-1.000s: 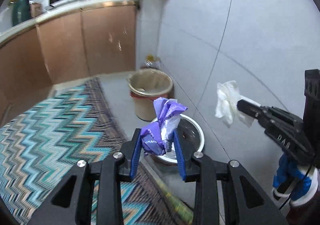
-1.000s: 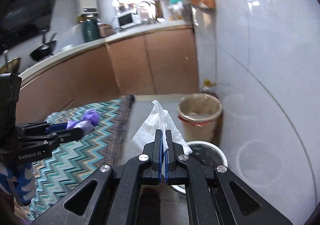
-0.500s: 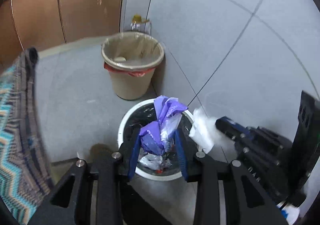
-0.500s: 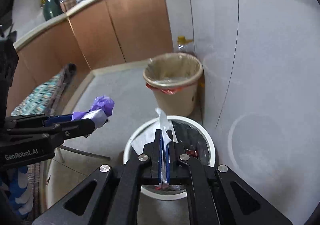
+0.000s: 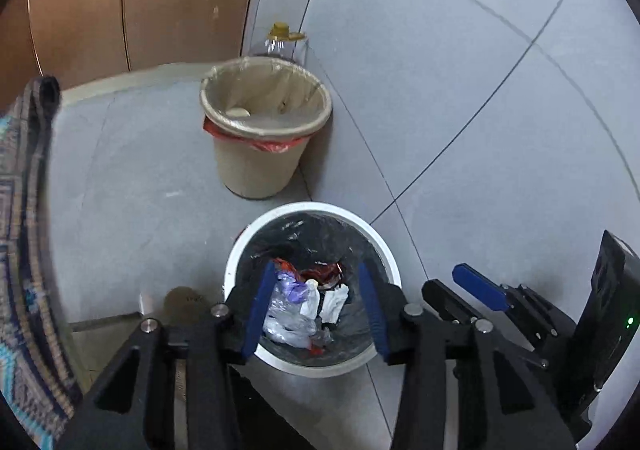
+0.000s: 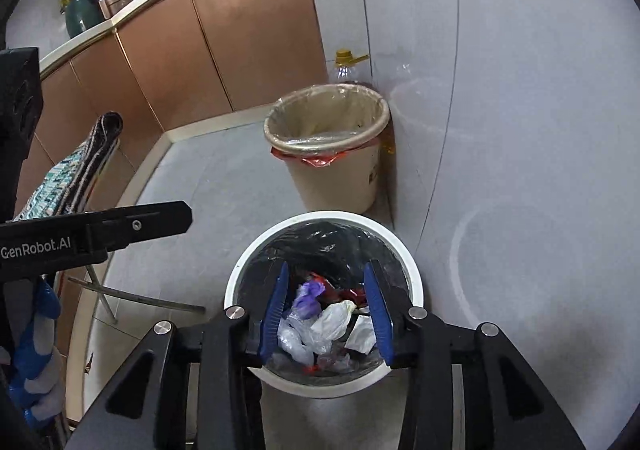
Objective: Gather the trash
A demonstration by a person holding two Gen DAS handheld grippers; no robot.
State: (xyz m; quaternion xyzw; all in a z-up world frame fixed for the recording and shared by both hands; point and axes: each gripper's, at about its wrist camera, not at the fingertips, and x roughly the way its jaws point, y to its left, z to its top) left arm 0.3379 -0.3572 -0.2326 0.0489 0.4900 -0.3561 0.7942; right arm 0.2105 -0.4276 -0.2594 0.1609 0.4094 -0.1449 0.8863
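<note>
- Left hand-held gripper (image 5: 316,306): jaws have just been opening, nothing between them; purple wrapper (image 5: 294,286) lies down in the bin.
- Right hand-held gripper (image 6: 330,314): jaws also just opened, empty; white tissue (image 6: 362,334) sits in the bin beside the wrapper.
- White bin (image 6: 412,274), black liner, directly under both grippers on the floor.
- Beige bin (image 6: 336,153) behind it, near the wall; bottle (image 6: 346,67) further back.
- Step: drop-off looks done. Next: lift both clear, find more trash.
</note>
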